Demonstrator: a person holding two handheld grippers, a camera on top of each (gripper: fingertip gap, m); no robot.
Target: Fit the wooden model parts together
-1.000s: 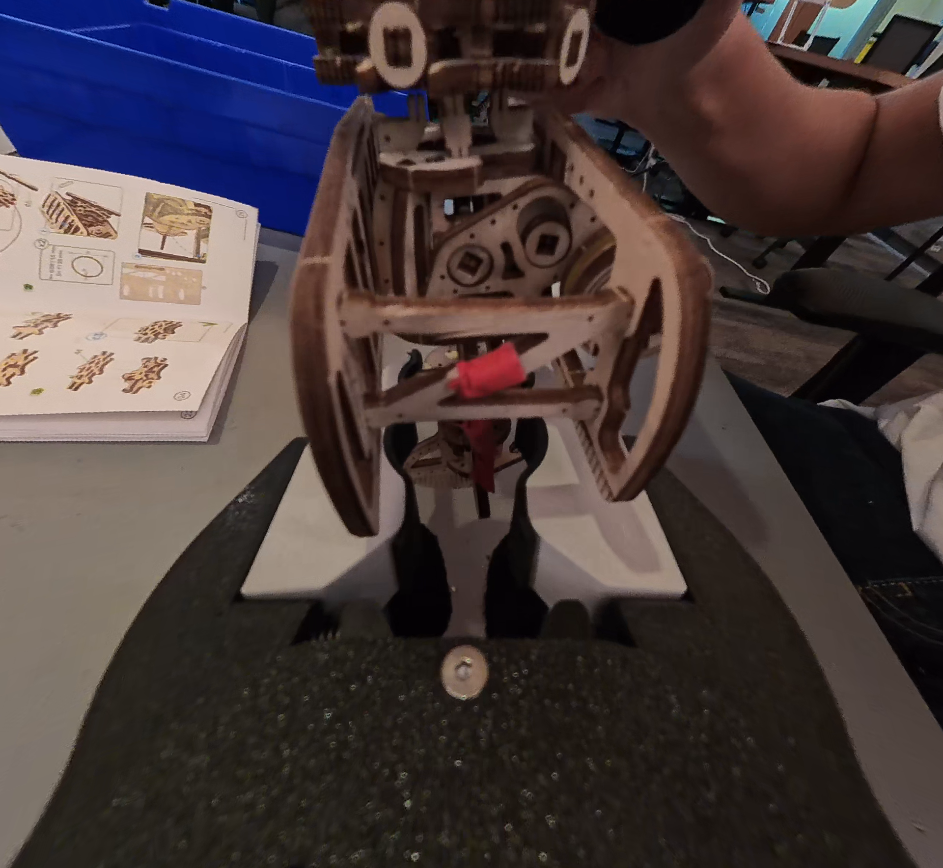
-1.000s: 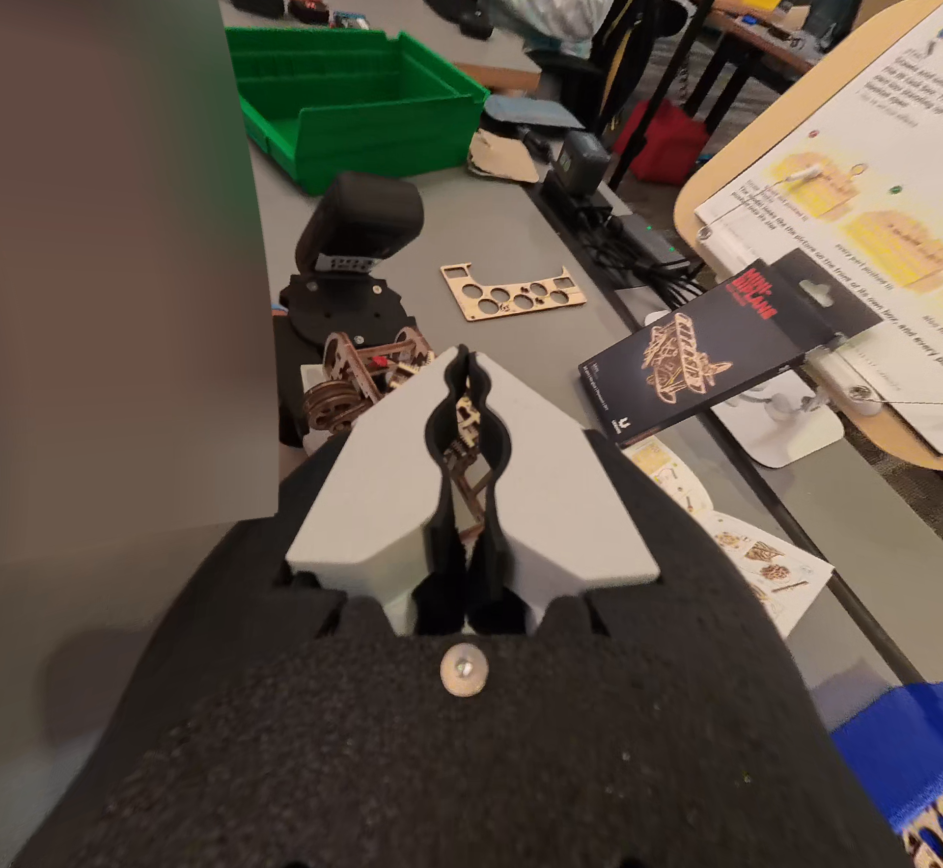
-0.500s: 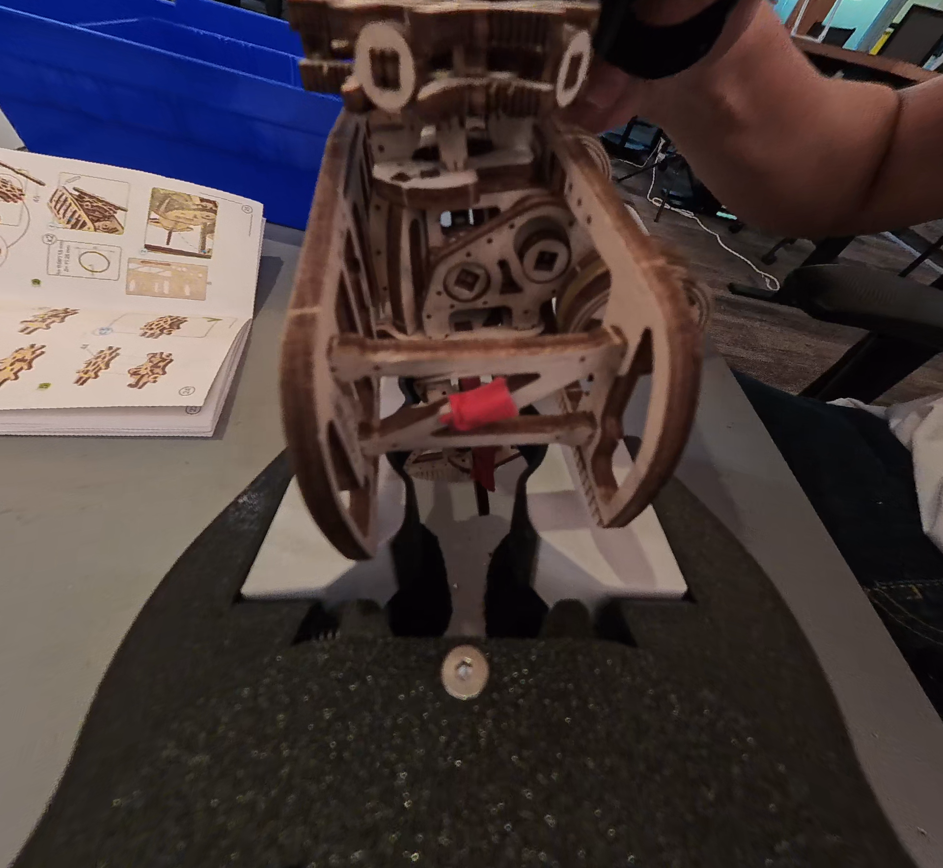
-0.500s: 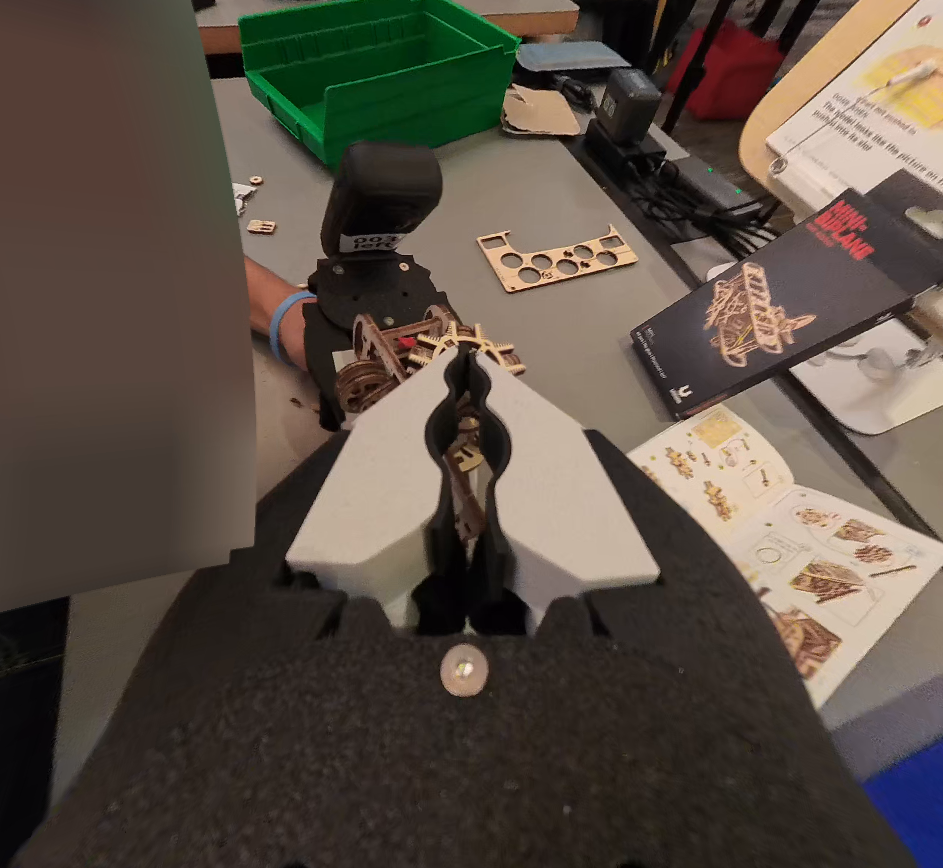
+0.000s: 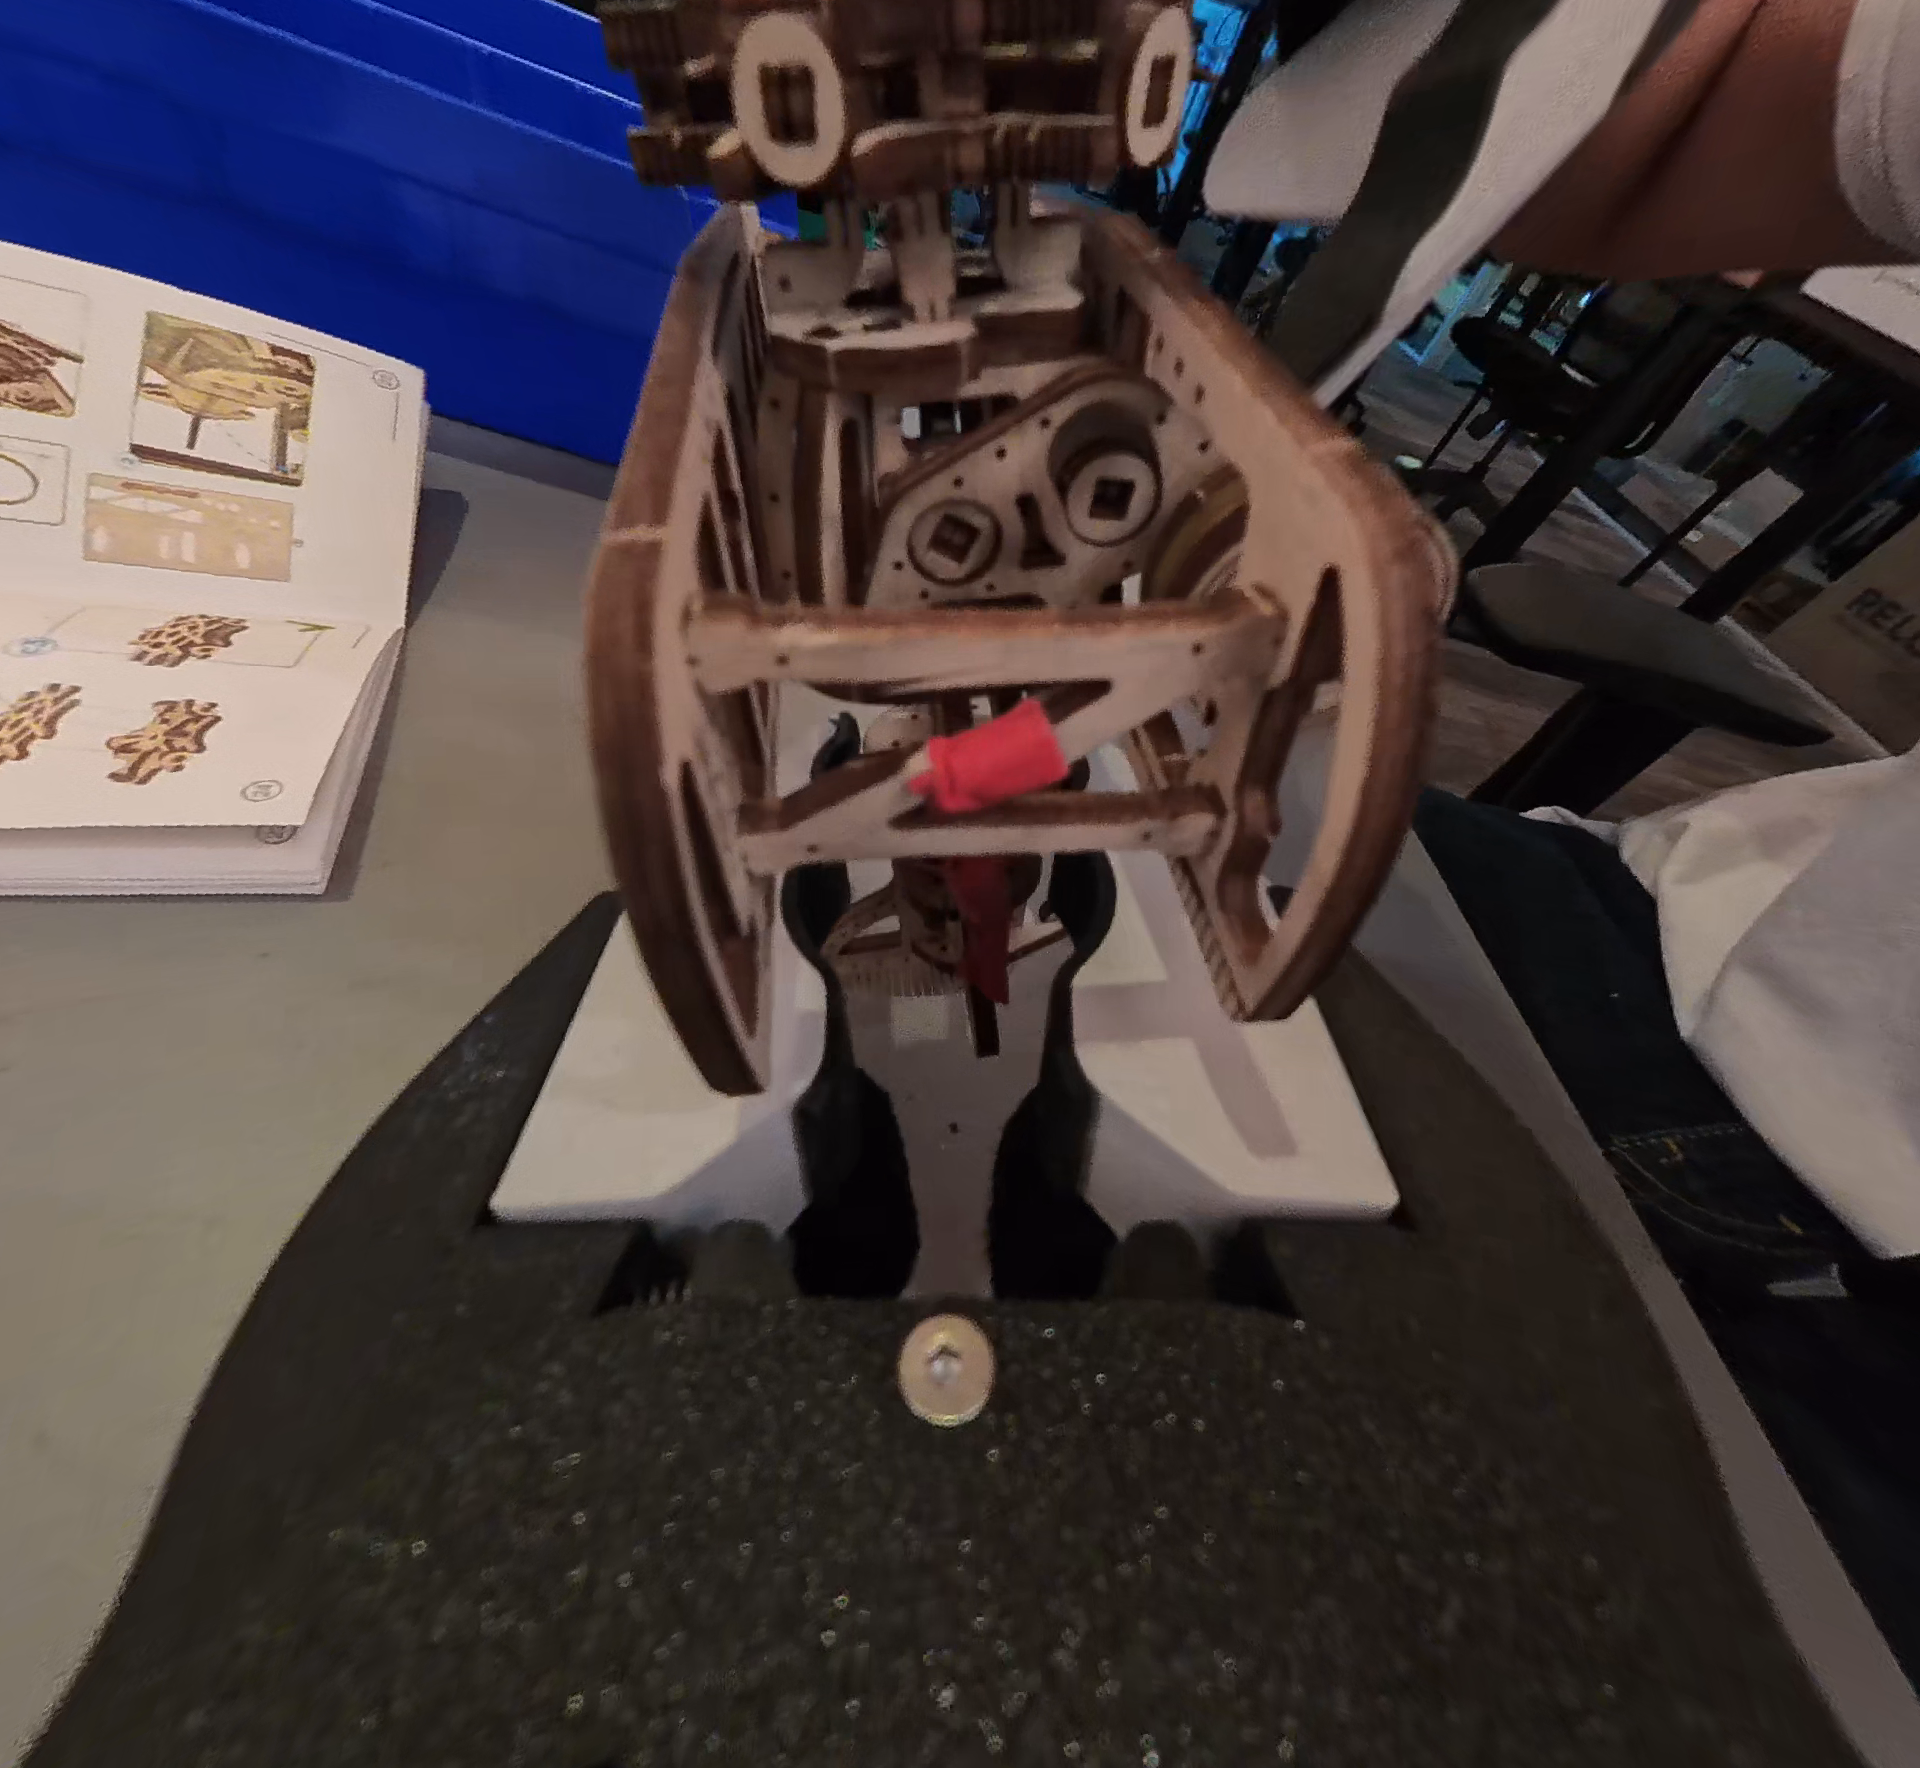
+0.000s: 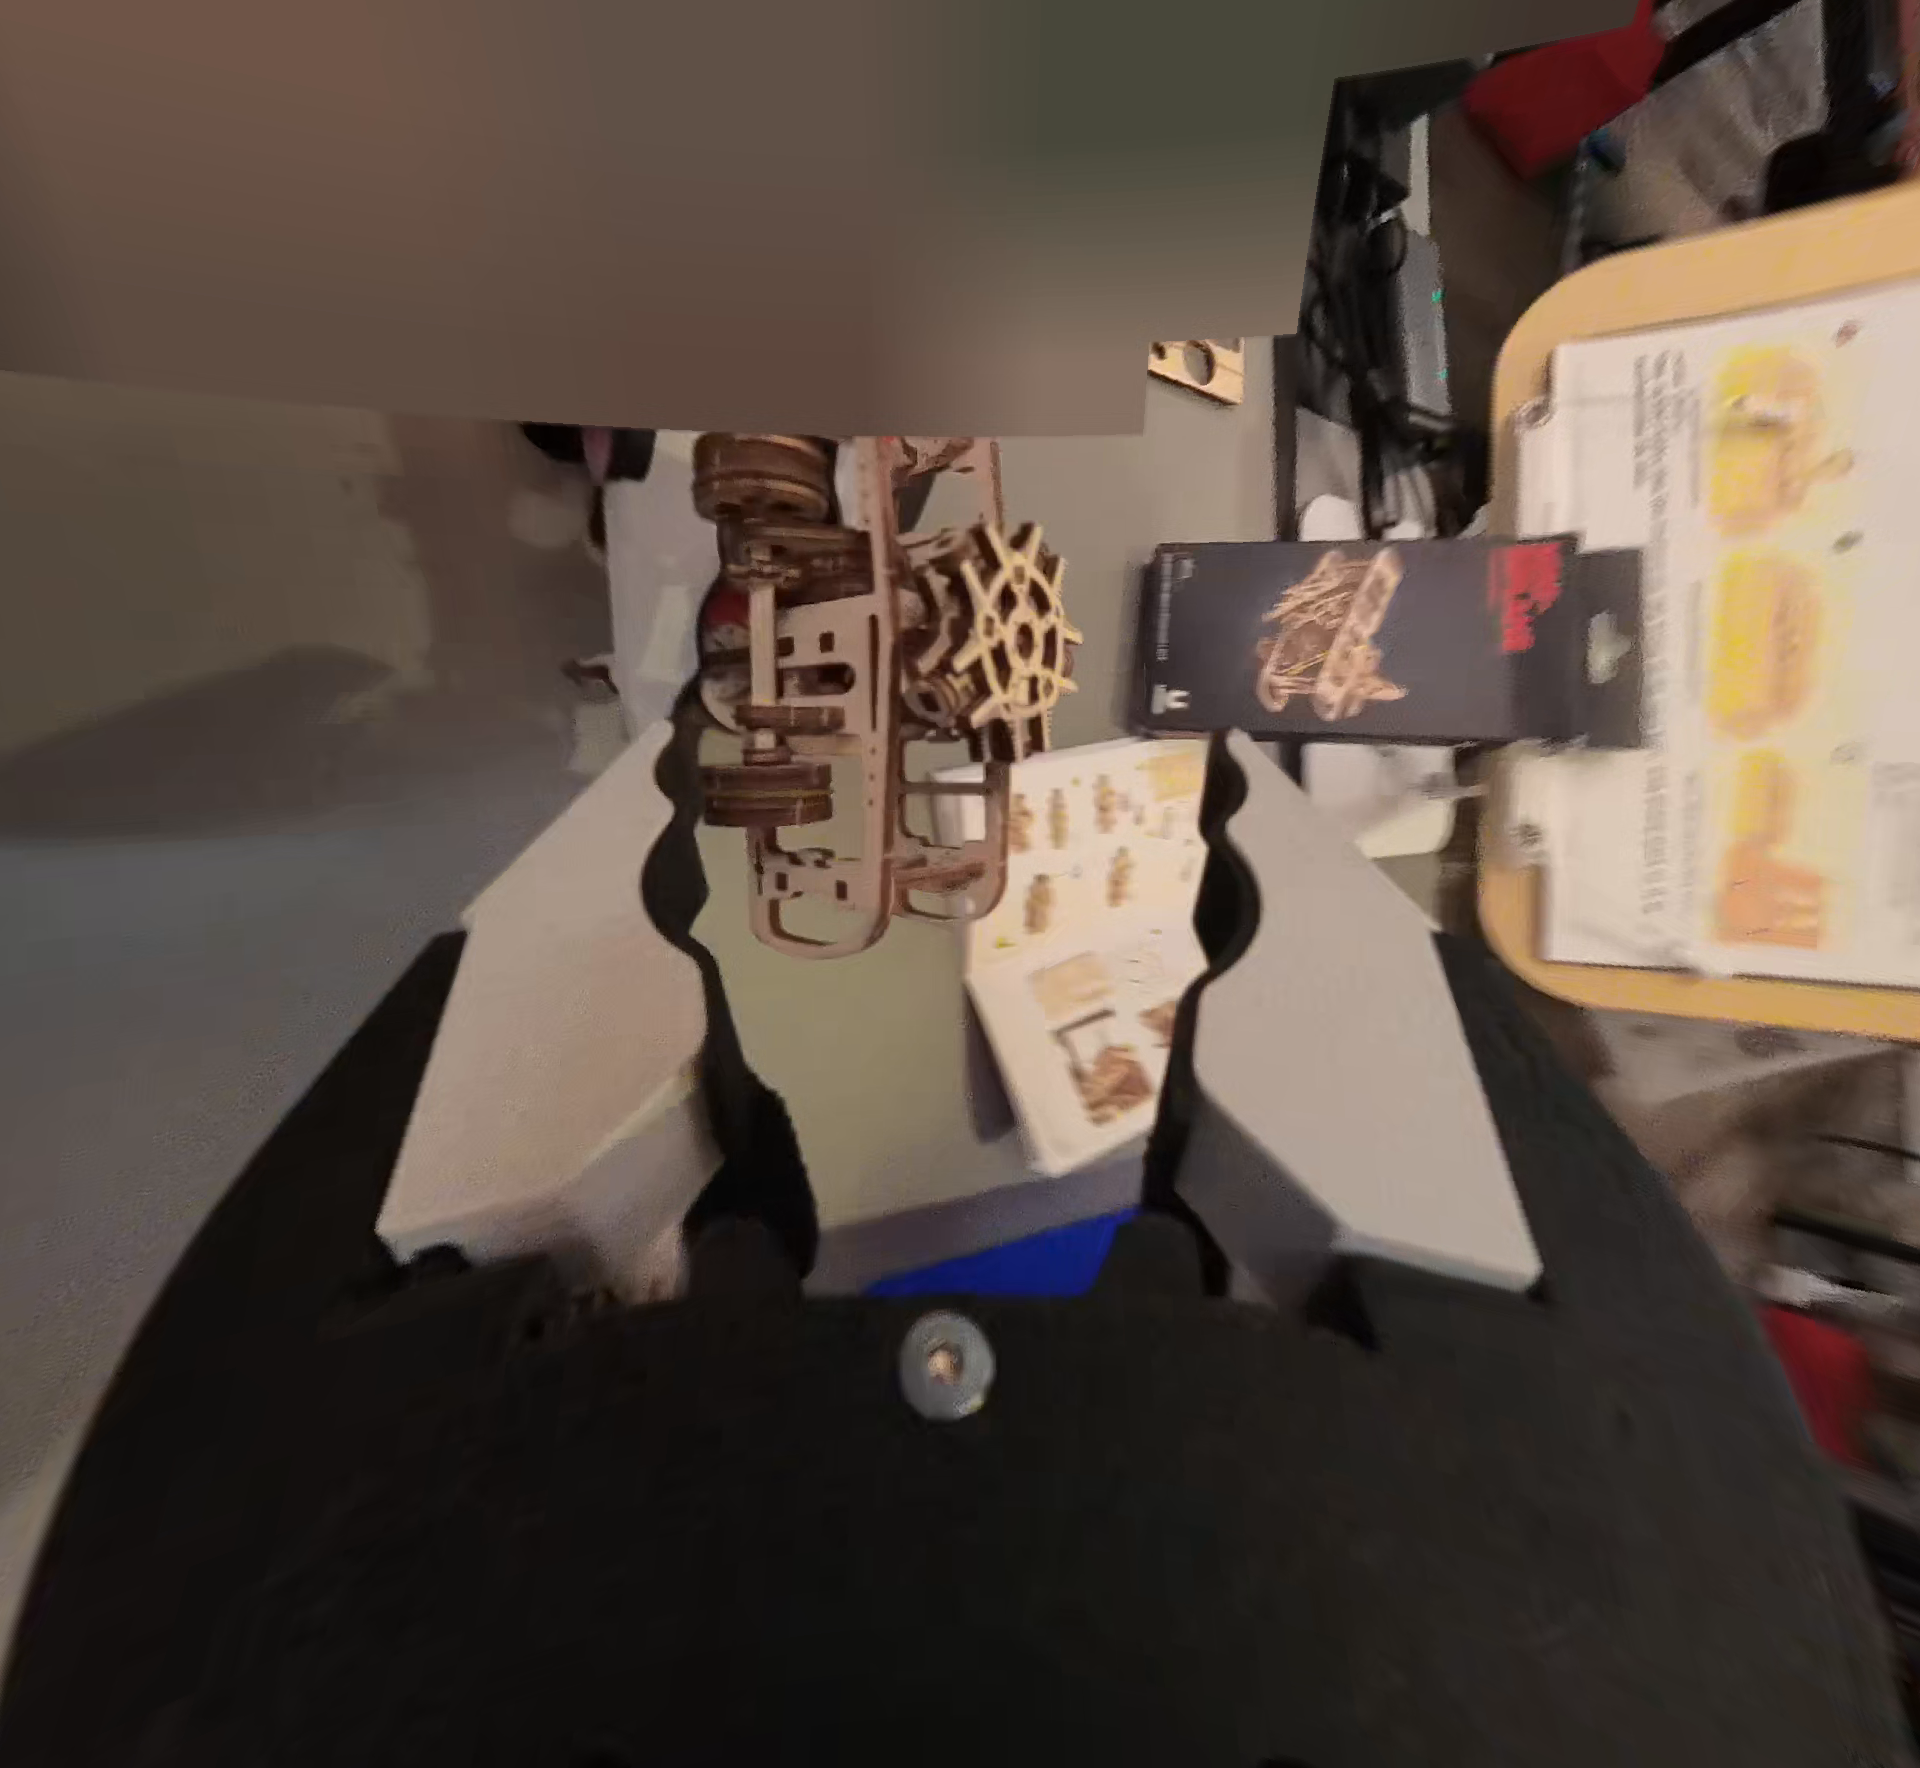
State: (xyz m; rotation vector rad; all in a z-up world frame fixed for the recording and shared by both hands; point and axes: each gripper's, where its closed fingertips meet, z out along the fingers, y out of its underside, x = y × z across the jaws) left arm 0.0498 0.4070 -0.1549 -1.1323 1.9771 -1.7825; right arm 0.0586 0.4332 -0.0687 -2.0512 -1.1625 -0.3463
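Note:
The wooden model [image 5: 997, 513] is an open laser-cut frame with gears inside, a wheel block on top and a red piece [image 5: 992, 762] on its cross brace. My left gripper [image 5: 951, 897] is shut on the model's lower toothed part and holds it upright above the grey table [image 5: 260, 1095]. In the right wrist view the model [image 6: 842, 700] hangs just beyond my right gripper [image 6: 948, 762], which is wide open and empty. The left gripper is hidden there by a blurred patch.
An open instruction booklet [image 5: 187, 596] lies at the left, with blue bins [image 5: 312, 139] behind it. A person's forearm [image 5: 1662, 129] crosses the upper right. In the right wrist view there is a black box [image 6: 1351, 643], a clipboard with pages [image 6: 1714, 627] and the booklet [image 6: 1091, 939].
My right gripper was shut on the top of the model; it has opened, let go and swung away to the right. The left gripper still holds the model in place.

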